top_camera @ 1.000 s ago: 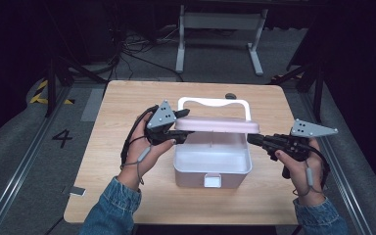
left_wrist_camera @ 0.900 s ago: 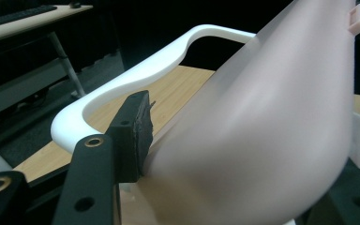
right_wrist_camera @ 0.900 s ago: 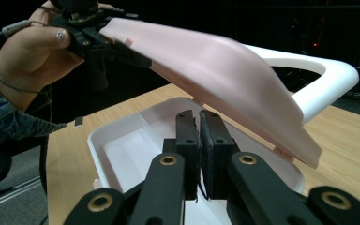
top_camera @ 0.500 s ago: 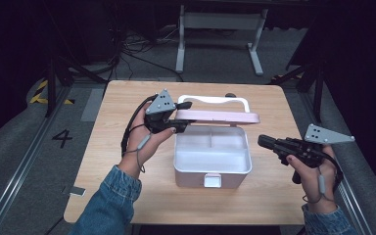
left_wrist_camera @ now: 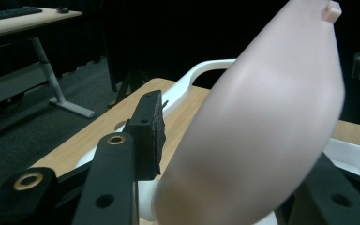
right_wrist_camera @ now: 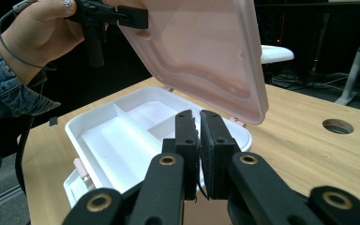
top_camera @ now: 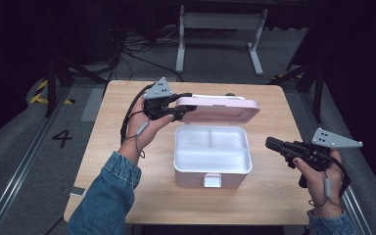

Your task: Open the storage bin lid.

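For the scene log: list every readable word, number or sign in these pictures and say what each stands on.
"4": a dark numeral on the grey floor left of the wooden table, in the high view.
The pink lid, the white lunch box and both grippers carry no readable text.
The yellow-and-black floor marking is stripes, with no words.

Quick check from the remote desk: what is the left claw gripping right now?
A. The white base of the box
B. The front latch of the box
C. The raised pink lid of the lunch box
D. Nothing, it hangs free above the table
C: the left claw clamps the left edge of the pink lid, which stands raised over the open white box; its jaws have just been closing on that lid.
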`<state>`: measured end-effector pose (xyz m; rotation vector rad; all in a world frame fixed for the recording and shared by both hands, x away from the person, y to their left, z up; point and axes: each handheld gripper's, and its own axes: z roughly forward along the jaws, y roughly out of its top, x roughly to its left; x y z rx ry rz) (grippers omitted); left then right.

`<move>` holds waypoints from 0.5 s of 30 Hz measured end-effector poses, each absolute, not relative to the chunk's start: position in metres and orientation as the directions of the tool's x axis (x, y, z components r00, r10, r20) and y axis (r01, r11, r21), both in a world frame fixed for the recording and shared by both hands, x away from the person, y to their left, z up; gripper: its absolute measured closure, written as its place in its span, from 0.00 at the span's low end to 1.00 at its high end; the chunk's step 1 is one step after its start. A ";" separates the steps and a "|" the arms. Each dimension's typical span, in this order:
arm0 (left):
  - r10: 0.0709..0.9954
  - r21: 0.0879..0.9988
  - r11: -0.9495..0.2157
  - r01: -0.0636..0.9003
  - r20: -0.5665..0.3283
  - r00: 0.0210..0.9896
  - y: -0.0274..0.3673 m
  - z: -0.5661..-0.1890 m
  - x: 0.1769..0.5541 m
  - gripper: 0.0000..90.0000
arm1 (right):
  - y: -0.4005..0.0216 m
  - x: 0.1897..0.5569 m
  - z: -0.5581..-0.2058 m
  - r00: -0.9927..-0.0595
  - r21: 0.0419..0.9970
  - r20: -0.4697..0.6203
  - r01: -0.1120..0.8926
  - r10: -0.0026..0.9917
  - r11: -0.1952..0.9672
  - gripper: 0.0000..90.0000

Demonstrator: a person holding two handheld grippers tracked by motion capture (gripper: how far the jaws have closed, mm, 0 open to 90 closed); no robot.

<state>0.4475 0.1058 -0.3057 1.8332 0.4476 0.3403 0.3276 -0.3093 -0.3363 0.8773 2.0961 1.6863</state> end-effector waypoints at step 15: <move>0.512 0.961 -0.236 0.145 -0.004 0.859 0.100 -0.317 0.466 0.67 | -0.311 0.329 -0.339 -0.759 0.956 0.141 0.271 0.636 0.112 0.96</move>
